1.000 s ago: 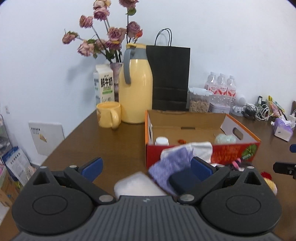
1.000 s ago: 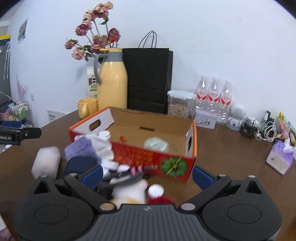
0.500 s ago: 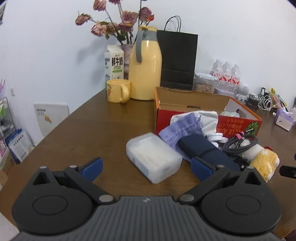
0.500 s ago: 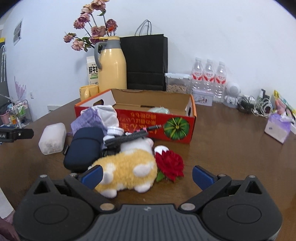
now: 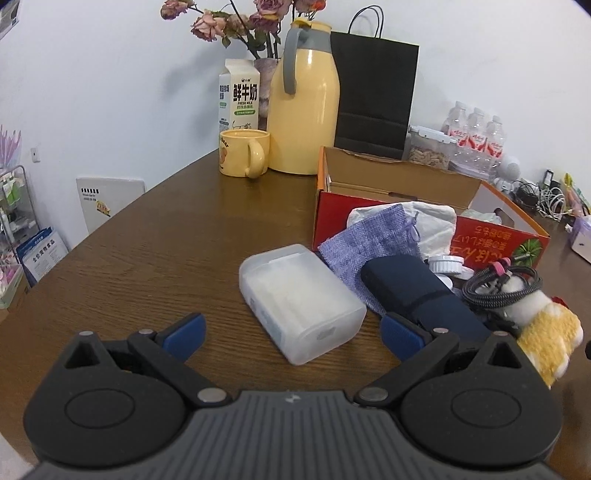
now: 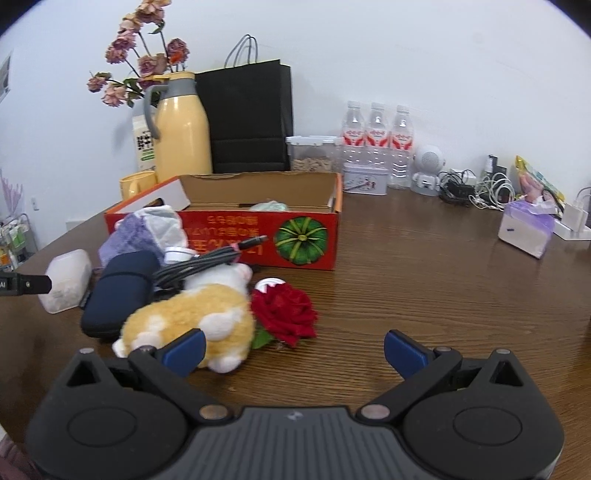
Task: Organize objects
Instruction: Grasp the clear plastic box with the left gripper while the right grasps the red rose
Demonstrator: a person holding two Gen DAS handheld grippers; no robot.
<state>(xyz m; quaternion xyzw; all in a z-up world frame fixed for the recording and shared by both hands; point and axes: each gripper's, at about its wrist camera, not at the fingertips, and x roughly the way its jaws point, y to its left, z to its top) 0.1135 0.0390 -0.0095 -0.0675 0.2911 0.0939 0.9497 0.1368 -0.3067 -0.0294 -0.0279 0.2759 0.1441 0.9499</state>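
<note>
A red cardboard box (image 5: 495, 240) (image 6: 258, 236) stands open on the brown table. In front of it lies a pile: a translucent white plastic case (image 5: 299, 301) (image 6: 68, 278), a purple cloth pouch (image 5: 369, 243) (image 6: 129, 236), a navy zip case (image 5: 417, 291) (image 6: 118, 295), a coiled black cable (image 5: 502, 284) (image 6: 207, 258), a yellow-and-white plush toy (image 5: 546, 332) (image 6: 195, 321) and a red fabric rose (image 6: 288, 314). My left gripper (image 5: 291, 334) is open and empty, just short of the plastic case. My right gripper (image 6: 295, 350) is open and empty, near the plush and rose.
At the back stand a yellow thermos (image 5: 303, 107), yellow mug (image 5: 243, 151), milk carton (image 5: 240, 96), vase of dried flowers (image 5: 258, 22), black paper bag (image 5: 373, 96), snack jar (image 6: 314, 153) and water bottles (image 6: 376, 140). Chargers, cables (image 6: 476, 188) and a tissue pack (image 6: 528, 232) lie at right.
Both grippers have pulled back and up from the box, so the pile on the table now shows in full. Both stay open and empty.
</note>
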